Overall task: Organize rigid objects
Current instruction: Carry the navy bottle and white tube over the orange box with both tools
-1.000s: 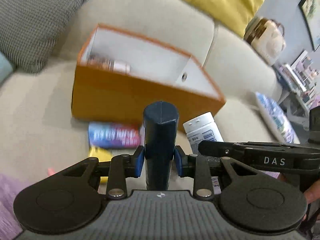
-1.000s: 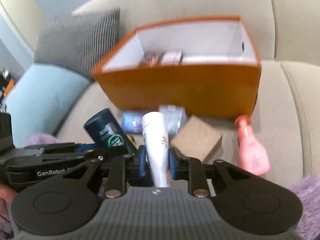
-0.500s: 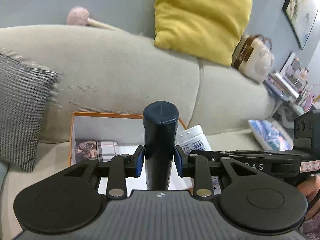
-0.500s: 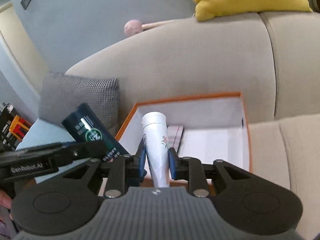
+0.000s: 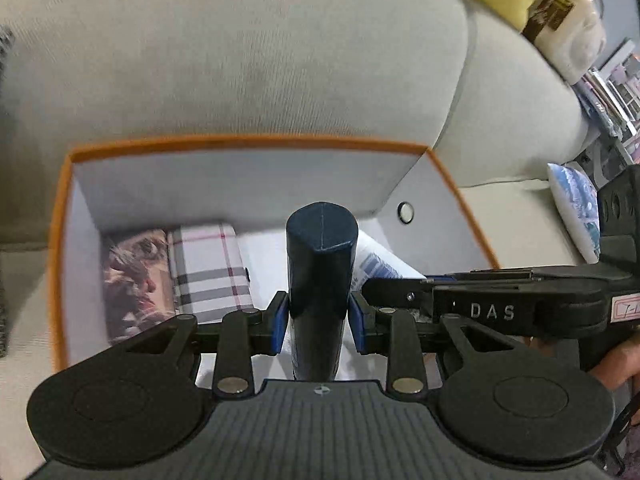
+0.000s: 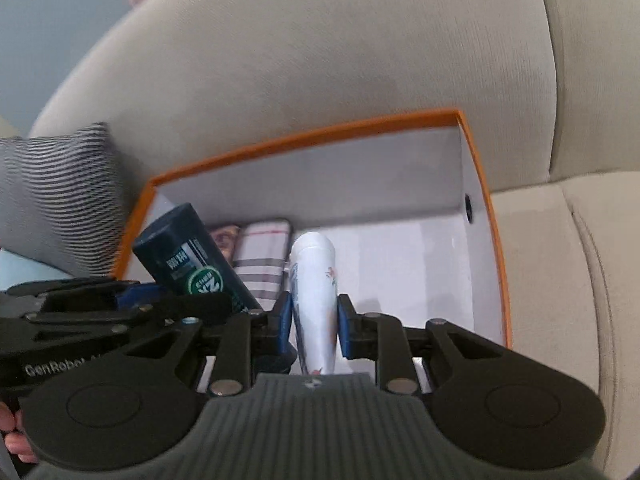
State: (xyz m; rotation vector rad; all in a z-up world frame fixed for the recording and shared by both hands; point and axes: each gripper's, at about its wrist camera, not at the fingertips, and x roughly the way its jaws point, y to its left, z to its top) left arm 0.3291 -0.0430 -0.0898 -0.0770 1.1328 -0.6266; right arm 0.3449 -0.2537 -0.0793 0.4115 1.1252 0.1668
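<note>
A dark blue bottle [image 5: 320,276] clamped in the left gripper [image 5: 319,316] and a white tube [image 6: 314,300] in the right gripper [image 6: 313,322] are held over the orange box [image 5: 248,142], apparently best lowered beside the plaid case [image 5: 210,268] before release.

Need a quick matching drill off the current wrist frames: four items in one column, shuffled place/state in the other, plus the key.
Items:
1. dark blue bottle
2. white tube
3. plaid case
4. orange box

Place/state:
A. lies on the box floor, left side
B. clamped in the right gripper
C. rests on the beige sofa seat
D. clamped in the left gripper

Pairs: 1-D, 2-B, 3-A, 4-C
</note>
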